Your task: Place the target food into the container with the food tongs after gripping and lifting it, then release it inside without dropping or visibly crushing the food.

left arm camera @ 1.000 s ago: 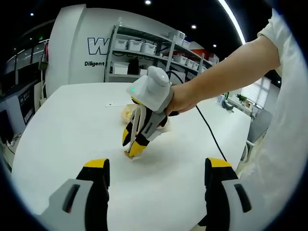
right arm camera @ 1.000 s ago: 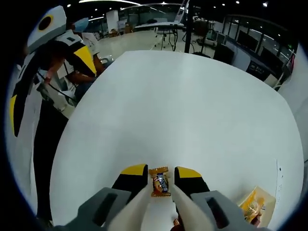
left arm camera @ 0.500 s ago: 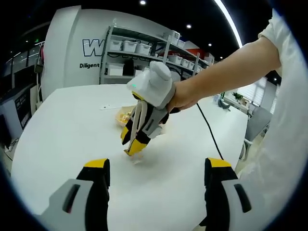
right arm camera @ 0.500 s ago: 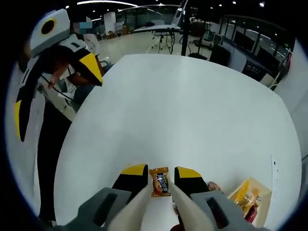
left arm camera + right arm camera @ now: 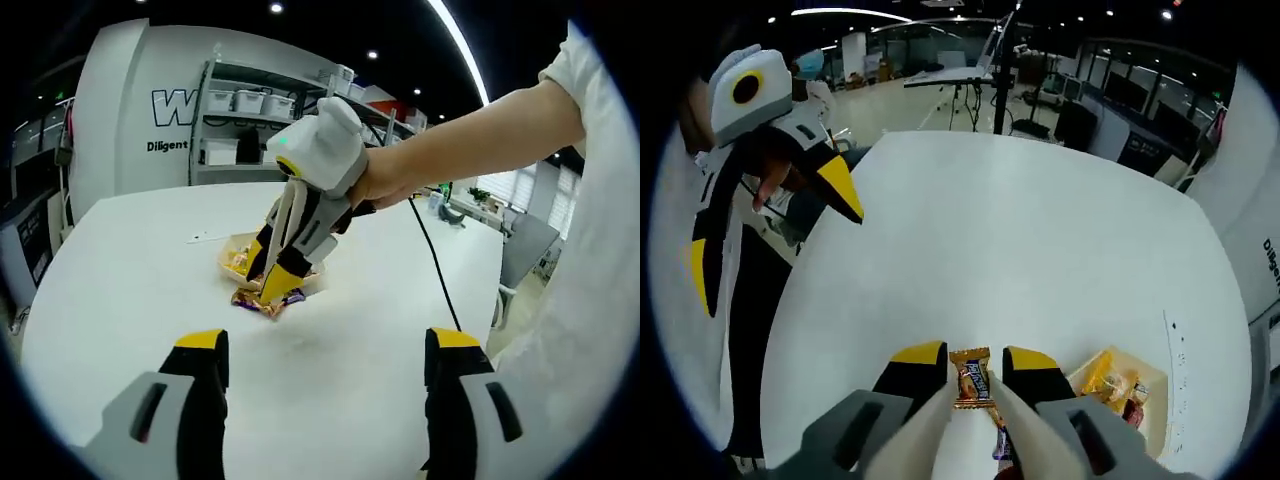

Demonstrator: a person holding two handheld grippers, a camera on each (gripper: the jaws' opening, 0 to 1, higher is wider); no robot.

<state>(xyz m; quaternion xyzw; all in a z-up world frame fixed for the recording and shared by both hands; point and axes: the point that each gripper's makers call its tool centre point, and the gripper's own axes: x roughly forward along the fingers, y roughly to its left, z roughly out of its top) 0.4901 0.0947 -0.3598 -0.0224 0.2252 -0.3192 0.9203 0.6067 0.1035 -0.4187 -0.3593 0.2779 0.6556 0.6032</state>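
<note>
White table (image 5: pixel 130 290), shelving with white bins (image 5: pixel 262 102), black cable (image 5: pixel 432 262).

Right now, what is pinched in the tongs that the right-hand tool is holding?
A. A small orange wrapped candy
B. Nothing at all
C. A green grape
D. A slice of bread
A. In the right gripper view, a small orange wrapped candy sits clamped at the tips of the white tongs held by the right gripper, above the white table and short of the tray.

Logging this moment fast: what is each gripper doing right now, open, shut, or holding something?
Left gripper: open, jaws wide apart, nothing between them.
Right gripper: shut on tongs that pinch a wrapped candy, lifted near the tray.
</note>
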